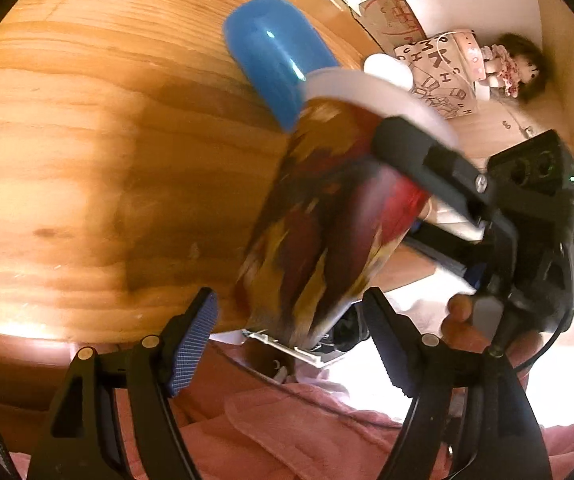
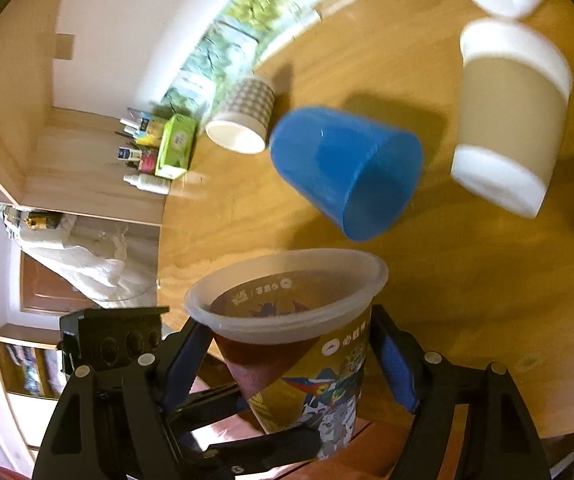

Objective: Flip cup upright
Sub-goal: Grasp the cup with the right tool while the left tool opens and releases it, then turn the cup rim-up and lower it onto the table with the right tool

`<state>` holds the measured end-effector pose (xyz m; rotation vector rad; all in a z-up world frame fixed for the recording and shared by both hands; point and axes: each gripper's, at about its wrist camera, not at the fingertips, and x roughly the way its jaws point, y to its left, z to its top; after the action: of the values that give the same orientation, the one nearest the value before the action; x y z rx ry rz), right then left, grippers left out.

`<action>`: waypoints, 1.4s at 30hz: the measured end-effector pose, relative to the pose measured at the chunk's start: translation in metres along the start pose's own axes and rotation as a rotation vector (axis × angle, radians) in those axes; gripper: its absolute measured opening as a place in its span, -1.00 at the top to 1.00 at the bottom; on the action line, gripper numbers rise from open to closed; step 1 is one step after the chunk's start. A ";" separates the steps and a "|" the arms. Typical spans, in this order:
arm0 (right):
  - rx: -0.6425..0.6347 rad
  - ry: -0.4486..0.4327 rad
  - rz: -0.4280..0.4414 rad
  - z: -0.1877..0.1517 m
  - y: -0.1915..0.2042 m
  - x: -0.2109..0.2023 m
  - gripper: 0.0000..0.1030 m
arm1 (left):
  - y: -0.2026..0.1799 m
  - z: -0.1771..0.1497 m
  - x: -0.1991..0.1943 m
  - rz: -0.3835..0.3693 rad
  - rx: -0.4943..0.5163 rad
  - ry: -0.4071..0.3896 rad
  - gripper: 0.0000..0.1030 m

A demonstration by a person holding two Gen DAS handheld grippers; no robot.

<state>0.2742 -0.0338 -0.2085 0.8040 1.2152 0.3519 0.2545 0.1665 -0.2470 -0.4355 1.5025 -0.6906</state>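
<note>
R claw (image 2: 287, 364) clamps printed cup (image 2: 311, 364); base hidden, L view blurred.

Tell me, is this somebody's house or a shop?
Probably somebody's house, maybe a family room. A doll sits beside a box covered in drawings on the floor, little bottles and a green carton crowd a shelf, and mixed cups such as the blue cup stand on a round wooden table.

Ahead of your right tongs, a blue cup (image 2: 347, 172) lies tipped on the wooden surface (image 2: 467, 300). Farther off you see a checked cup (image 2: 247, 120), and a tan cup (image 2: 511, 116) to the right.
</note>
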 end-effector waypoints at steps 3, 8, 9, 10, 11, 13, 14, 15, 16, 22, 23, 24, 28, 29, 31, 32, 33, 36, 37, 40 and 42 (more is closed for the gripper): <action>-0.064 -0.069 -0.052 0.001 0.007 -0.010 -0.51 | 0.009 -0.007 -0.005 0.008 -0.022 0.000 -0.51; -0.141 -0.193 -0.123 -0.001 0.013 -0.023 -0.51 | 0.023 -0.016 -0.014 0.019 -0.068 -0.013 -0.51; -0.161 -0.225 -0.138 -0.002 0.015 -0.026 -0.51 | 0.024 -0.018 -0.016 0.022 -0.073 -0.018 -0.51; -0.180 -0.249 -0.151 -0.004 0.017 -0.027 -0.51 | 0.027 -0.020 -0.018 0.022 -0.078 -0.023 -0.51; -0.208 -0.284 -0.169 -0.007 0.019 -0.030 -0.51 | 0.028 -0.021 -0.020 0.020 -0.085 -0.027 -0.51; -0.260 -0.336 -0.207 -0.011 0.024 -0.031 -0.51 | 0.030 -0.023 -0.024 0.019 -0.090 -0.035 -0.51; -0.291 -0.364 -0.228 -0.014 0.027 -0.031 -0.51 | 0.031 -0.025 -0.026 0.022 -0.091 -0.041 -0.51; -0.311 -0.384 -0.242 -0.017 0.027 -0.031 -0.51 | 0.031 -0.026 -0.027 0.022 -0.090 -0.044 -0.51; -0.335 -0.413 -0.268 -0.020 0.029 -0.030 -0.51 | 0.029 -0.025 -0.027 0.021 -0.088 -0.046 -0.51; -0.495 -0.553 -0.360 -0.045 0.038 -0.017 -0.51 | 0.029 -0.030 -0.027 0.024 -0.084 -0.048 -0.51; -0.511 -0.565 -0.367 -0.048 0.040 -0.015 -0.51 | 0.028 -0.030 -0.026 0.026 -0.082 -0.047 -0.51; -0.535 -0.582 -0.381 -0.053 0.041 -0.011 -0.51 | 0.028 -0.030 -0.026 0.028 -0.080 -0.046 -0.51; -0.607 -0.629 -0.409 -0.066 0.045 -0.004 -0.51 | 0.025 -0.032 -0.026 0.034 -0.067 -0.047 -0.51; -0.624 -0.635 -0.410 -0.069 0.045 -0.002 -0.51 | 0.024 -0.032 -0.026 0.039 -0.064 -0.046 -0.51; -0.642 -0.636 -0.418 -0.072 0.046 0.002 -0.51 | 0.024 -0.033 -0.026 0.045 -0.060 -0.045 -0.51; -0.647 -0.638 -0.419 -0.074 0.046 0.003 -0.51 | 0.024 -0.034 -0.026 0.046 -0.059 -0.044 -0.51; -0.651 -0.645 -0.418 -0.075 0.045 0.003 -0.51 | 0.024 -0.034 -0.025 0.046 -0.057 -0.044 -0.51; -0.654 -0.652 -0.412 -0.080 0.043 0.001 -0.51 | 0.024 -0.034 -0.024 0.047 -0.053 -0.040 -0.51; -0.651 -0.654 -0.409 -0.081 0.042 0.001 -0.51 | 0.024 -0.034 -0.024 0.050 -0.050 -0.038 -0.51; -0.648 -0.653 -0.400 -0.084 0.039 -0.002 -0.51 | 0.023 -0.035 -0.023 0.057 -0.042 -0.032 -0.51; -0.650 -0.650 -0.399 -0.087 0.037 -0.003 -0.51 | 0.023 -0.035 -0.021 0.060 -0.041 -0.023 -0.51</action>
<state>0.1987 0.0207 -0.1903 0.0740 0.5602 0.1186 0.2247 0.2029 -0.2478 -0.4267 1.5044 -0.6066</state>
